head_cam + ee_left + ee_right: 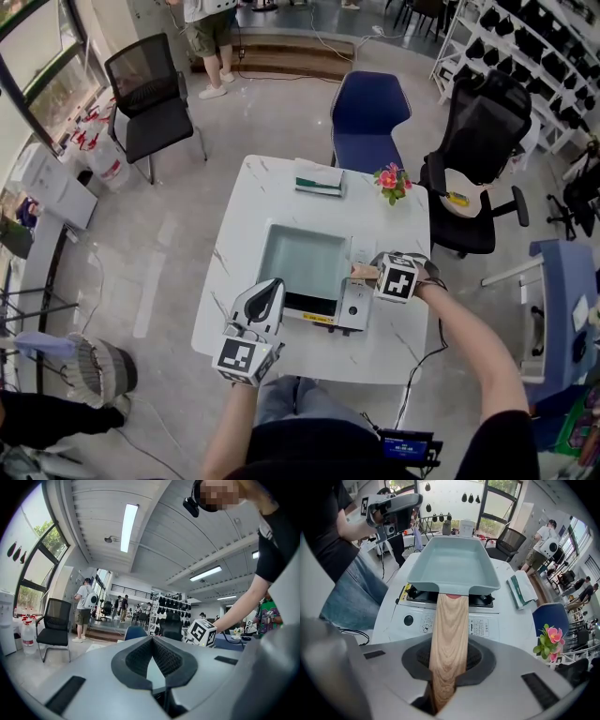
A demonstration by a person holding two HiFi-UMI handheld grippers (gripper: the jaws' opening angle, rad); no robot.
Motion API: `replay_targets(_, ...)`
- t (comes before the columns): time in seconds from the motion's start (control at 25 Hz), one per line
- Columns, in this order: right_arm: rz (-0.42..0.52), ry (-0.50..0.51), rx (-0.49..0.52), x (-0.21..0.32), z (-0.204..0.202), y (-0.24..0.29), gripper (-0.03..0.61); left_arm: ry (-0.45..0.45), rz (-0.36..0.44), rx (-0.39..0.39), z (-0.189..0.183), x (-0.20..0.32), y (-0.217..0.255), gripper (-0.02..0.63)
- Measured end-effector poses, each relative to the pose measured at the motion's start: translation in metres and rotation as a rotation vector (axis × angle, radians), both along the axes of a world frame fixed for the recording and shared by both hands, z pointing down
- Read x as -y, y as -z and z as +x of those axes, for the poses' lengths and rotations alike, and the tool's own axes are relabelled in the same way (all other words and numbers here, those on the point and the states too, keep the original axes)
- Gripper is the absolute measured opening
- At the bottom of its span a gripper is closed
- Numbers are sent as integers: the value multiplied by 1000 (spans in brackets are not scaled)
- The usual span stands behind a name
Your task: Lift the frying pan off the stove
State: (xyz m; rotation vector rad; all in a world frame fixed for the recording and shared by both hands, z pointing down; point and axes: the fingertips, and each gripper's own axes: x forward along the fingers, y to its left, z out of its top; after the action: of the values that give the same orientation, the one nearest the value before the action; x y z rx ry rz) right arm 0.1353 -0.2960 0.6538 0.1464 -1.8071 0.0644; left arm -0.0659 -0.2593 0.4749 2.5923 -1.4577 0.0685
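**Right hand-held gripper [449, 660] clamped on the frying pan's wooden handle; left one shut and empty.**

The right hand-held gripper [367, 274] points steeply down, and its dark pads press on both sides of the wooden handle [449, 620], which runs out between the jaws to the pan. The frying pan [452, 569], a square, pale blue-green one, lies straight ahead of this gripper, over the black burner grate of the white stove [412, 620]. In the head view the frying pan [300, 261] sits at the middle of the white worktop [272, 187], with the handle reaching right to the gripper. The left hand-held gripper [270, 291] hangs at the worktop's near edge, just beside the pan's near left corner, apart from it. Its jaws meet at the tips with nothing between them [152, 641].
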Motion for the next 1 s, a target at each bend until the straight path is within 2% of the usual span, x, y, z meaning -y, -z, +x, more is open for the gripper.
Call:
replay_targets(0.24,16,-14,48,6,-3,29,57,-16,4,11,4,1,2,17)
replay_targets(0.6,51,-10,24,12,11,73,57,-24,52,-5,10,0,27,16)
replay_targets(1.0,58,0,11,6,15,77,57,-21,75,-5,9,1,37,17)
